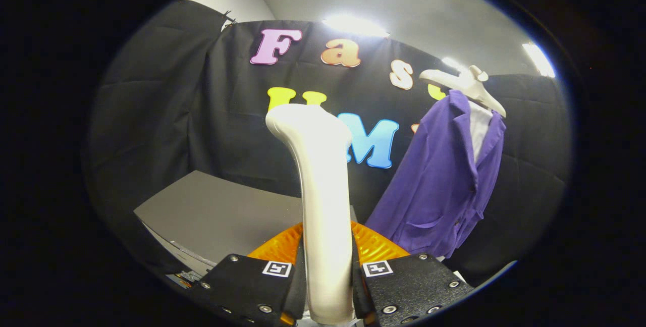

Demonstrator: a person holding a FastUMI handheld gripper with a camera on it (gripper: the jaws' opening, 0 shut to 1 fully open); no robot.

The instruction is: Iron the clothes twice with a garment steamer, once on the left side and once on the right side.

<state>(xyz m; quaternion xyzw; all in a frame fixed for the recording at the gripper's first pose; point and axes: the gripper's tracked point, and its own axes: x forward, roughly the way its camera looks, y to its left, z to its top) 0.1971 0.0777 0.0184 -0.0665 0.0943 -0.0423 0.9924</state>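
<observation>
Gripper clenched on garment steamer, both fingers pressing sides of its white handle. Handle rises upright between fingers, head curving left at top. Purple jacket hangs on pale hanger beyond fingers, to right, against black cloth wall, white lining showing at collar. Grey table ahead, left of steamer, apart from jacket.
</observation>
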